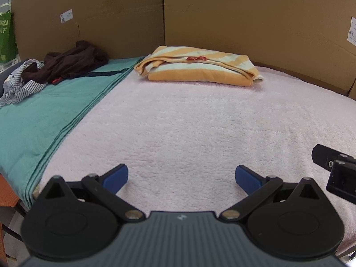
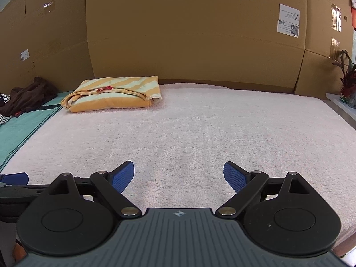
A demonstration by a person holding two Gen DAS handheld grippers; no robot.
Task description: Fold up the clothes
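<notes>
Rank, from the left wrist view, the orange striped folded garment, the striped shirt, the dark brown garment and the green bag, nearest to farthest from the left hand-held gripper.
Left hand-held gripper:
1. Striped shirt, crumpled on the left, on the teal cloth.
2. Dark brown garment, heaped just behind it, and the orange striped folded garment, straight ahead: too close to call.
3. Green bag, far left.

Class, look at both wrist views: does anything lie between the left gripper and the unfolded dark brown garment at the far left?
Nothing visible does. The open left gripper faces bare pink towel, then teal cloth, up to the brown garment. The folded striped garment sits off to the right.
</notes>
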